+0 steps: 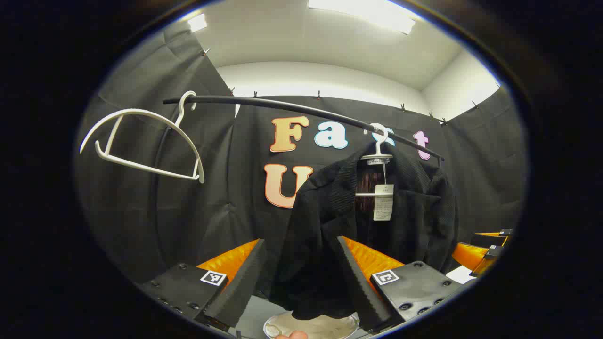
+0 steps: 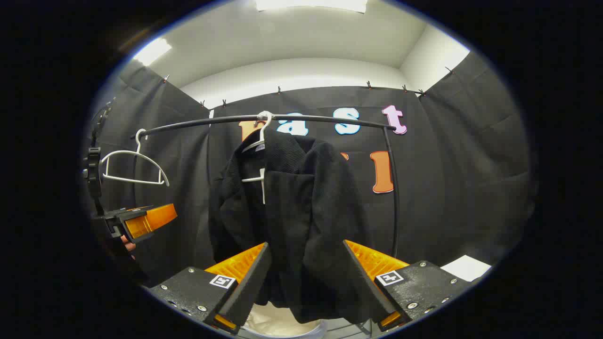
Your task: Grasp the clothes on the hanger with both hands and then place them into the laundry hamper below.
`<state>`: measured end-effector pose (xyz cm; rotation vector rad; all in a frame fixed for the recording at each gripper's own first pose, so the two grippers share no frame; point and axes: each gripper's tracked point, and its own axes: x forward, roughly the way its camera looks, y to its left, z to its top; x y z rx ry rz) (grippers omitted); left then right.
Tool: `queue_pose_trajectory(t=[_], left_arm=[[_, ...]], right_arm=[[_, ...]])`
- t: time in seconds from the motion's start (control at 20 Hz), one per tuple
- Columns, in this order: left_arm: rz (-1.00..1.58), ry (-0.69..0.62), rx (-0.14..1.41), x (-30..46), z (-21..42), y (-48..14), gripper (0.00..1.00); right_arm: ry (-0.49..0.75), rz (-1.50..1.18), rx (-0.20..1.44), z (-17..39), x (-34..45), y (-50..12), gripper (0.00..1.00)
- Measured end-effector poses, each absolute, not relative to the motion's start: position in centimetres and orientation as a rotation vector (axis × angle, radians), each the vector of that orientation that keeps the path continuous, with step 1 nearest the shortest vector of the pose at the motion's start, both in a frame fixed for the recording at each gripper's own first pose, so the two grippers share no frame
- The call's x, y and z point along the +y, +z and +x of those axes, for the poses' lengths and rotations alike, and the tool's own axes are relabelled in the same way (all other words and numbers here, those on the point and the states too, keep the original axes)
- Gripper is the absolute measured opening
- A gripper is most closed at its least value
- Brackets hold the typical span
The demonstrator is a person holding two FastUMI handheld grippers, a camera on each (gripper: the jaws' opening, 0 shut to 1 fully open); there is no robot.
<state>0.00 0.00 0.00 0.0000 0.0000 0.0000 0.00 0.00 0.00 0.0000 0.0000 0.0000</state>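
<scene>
A black rail (image 2: 282, 118) spans the booth, carrying a dark jacket (image 2: 292, 212) on a white hanger (image 2: 259, 141) above the pale hamper (image 1: 311, 326), with an empty hanger (image 1: 141, 141) alongside, as the left gripper (image 1: 299, 278) and right gripper (image 2: 306, 278) face the garment, fingers spread apart.

A staged recording booth rather than a lived-in home. Walled on every side with black cloth (image 2: 471, 155) clipped along its top edge, under a plain white ceiling with strip lights (image 1: 358, 12). Furnished as a mock laundry corner: above the fingers, a black garment rail (image 2: 325, 120) carrying a bare white hanger (image 1: 141, 141) up and to the left and a black jacket (image 1: 377, 216) on a second hanger straight ahead, paper tag (image 1: 383, 202) dangling at its collar. Below, between the fingers, the pale rim of a hamper (image 1: 311, 327).
</scene>
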Motion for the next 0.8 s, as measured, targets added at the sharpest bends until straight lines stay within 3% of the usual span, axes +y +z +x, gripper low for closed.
queue_pose_trajectory(t=[0.1, 0.3, 0.35, 0.45, 0.65, 0.7, 0.8], left_arm=[[0.002, 0.013, 0.000, 1.1, -0.4, -0.1, 0.93], [-0.009, 0.022, 0.011, 2.0, -0.9, -0.7, 0.97], [-0.008, 0.022, 0.014, 2.1, -1.0, -0.9, 0.93], [-0.002, 0.029, 0.012, 2.2, -1.0, -1.0, 0.96], [-0.002, 0.033, 0.013, 2.1, -0.7, -1.3, 0.93], [0.000, 0.033, 0.012, 2.2, -0.5, -1.3, 1.00], [0.005, 0.033, 0.007, 2.1, -0.5, -1.2, 0.96]], right_arm=[[-0.002, -0.009, 0.007, 0.1, 0.4, -0.2, 0.93], [0.006, -0.019, 0.010, 0.8, 0.8, -0.2, 0.93], [0.007, -0.019, 0.012, 0.9, 0.9, -0.3, 0.93], [0.009, -0.018, 0.013, 1.2, 0.8, -0.5, 0.93], [0.010, -0.018, 0.023, 1.4, 0.5, -1.1, 0.93], [0.008, -0.020, 0.023, 1.4, 0.4, -1.2, 0.93], [0.006, -0.024, 0.021, 1.3, 0.3, -1.2, 0.93]])
